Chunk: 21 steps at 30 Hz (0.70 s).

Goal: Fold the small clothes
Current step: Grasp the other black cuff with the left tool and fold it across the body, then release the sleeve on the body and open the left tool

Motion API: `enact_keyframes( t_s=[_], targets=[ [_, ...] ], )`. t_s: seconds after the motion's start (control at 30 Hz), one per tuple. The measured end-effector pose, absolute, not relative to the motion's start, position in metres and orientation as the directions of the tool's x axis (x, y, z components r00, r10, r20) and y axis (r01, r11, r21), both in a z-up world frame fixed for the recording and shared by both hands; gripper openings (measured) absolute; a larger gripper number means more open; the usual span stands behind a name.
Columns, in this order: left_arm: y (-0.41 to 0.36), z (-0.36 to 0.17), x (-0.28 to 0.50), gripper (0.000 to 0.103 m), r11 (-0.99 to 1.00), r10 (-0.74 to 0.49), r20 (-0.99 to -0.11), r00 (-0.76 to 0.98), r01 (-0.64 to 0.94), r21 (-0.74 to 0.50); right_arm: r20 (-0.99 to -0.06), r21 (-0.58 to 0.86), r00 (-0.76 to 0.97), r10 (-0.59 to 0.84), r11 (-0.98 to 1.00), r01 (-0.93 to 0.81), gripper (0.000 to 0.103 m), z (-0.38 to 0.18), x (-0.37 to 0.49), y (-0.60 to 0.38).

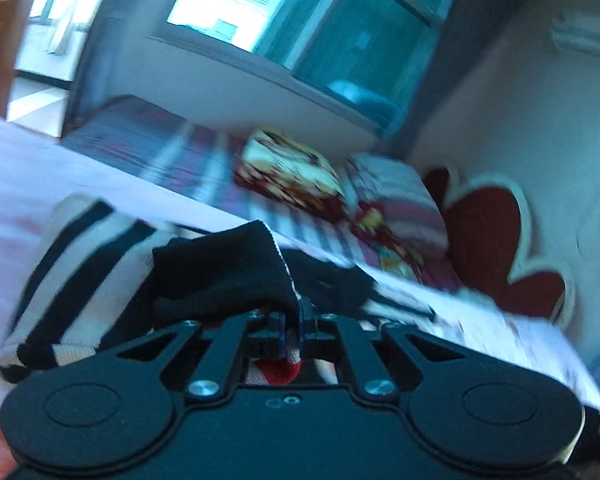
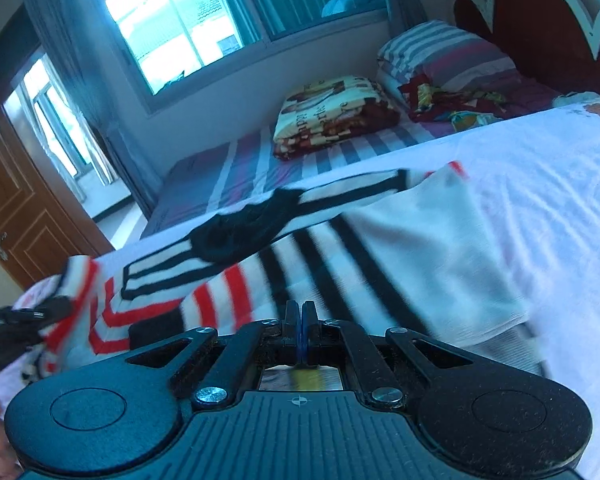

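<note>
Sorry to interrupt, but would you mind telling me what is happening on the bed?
A person is folding a small white knit garment with black and red stripes on the white bedsheet. The left gripper is shut on the garment's black edge, lifting it. The right gripper is shut at the garment's near edge; whether it pinches cloth is unclear.

Bright daylight pours through the big window (image 2: 188,28). Below the window runs a striped bed (image 2: 236,168) with a folded patterned blanket (image 2: 332,116) and striped pillow (image 2: 440,54). Right of the window stands a red headboard (image 2: 540,12); left, a wooden door (image 2: 8,208).
</note>
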<state>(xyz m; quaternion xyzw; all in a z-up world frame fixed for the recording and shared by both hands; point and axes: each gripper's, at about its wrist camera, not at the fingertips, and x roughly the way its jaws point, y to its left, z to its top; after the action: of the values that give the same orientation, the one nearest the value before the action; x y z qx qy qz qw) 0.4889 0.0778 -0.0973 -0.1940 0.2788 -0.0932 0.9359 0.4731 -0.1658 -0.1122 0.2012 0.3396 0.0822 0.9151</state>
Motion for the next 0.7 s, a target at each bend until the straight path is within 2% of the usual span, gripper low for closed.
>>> enact_keyframes(
  t_s=[0.23, 0.37, 0.4, 0.47, 0.53, 0.6, 0.7],
  targets=[
    [-0.022, -0.125, 0.501, 0.006, 0.963, -0.264, -0.610, 0.747, 0.163, -0.216, -0.589, 0.467, 0.763, 0.268, 0.883, 0.051, 0.000, -0.116, 0.472, -0.230],
    [-0.069, -0.139, 0.496, 0.039, 0.963, -0.263, -0.633, 0.728, 0.242, -0.121, -0.593, 0.483, 0.760, 0.267, 0.873, 0.070, 0.000, -0.119, 0.468, -0.254],
    [-0.079, -0.142, 0.494, 0.044, 0.956, -0.283, -0.634, 0.720, 0.269, -0.120, -0.593, 0.487, 0.760, 0.267, 0.870, 0.074, 0.000, -0.120, 0.466, -0.259],
    [-0.092, -0.143, 0.486, 0.065, 0.927, -0.361, -0.607, 0.708, 0.344, -0.151, -0.587, 0.504, 0.761, 0.277, 0.860, 0.076, 0.000, -0.121, 0.464, -0.266],
    [-0.099, -0.140, 0.474, 0.066, 0.901, -0.419, -0.568, 0.709, 0.402, -0.163, -0.582, 0.520, 0.760, 0.290, 0.851, 0.073, 0.000, -0.121, 0.463, -0.269],
    [-0.085, -0.133, 0.458, 0.066, 0.906, -0.414, -0.540, 0.733, 0.390, -0.166, -0.568, 0.541, 0.758, 0.319, 0.840, 0.051, 0.000, -0.119, 0.464, -0.267],
    [-0.034, -0.125, 0.428, 0.066, 0.947, -0.319, -0.507, 0.801, 0.280, -0.154, -0.550, 0.583, 0.739, 0.389, 0.813, 0.006, 0.000, -0.119, 0.470, -0.254]
  ],
)
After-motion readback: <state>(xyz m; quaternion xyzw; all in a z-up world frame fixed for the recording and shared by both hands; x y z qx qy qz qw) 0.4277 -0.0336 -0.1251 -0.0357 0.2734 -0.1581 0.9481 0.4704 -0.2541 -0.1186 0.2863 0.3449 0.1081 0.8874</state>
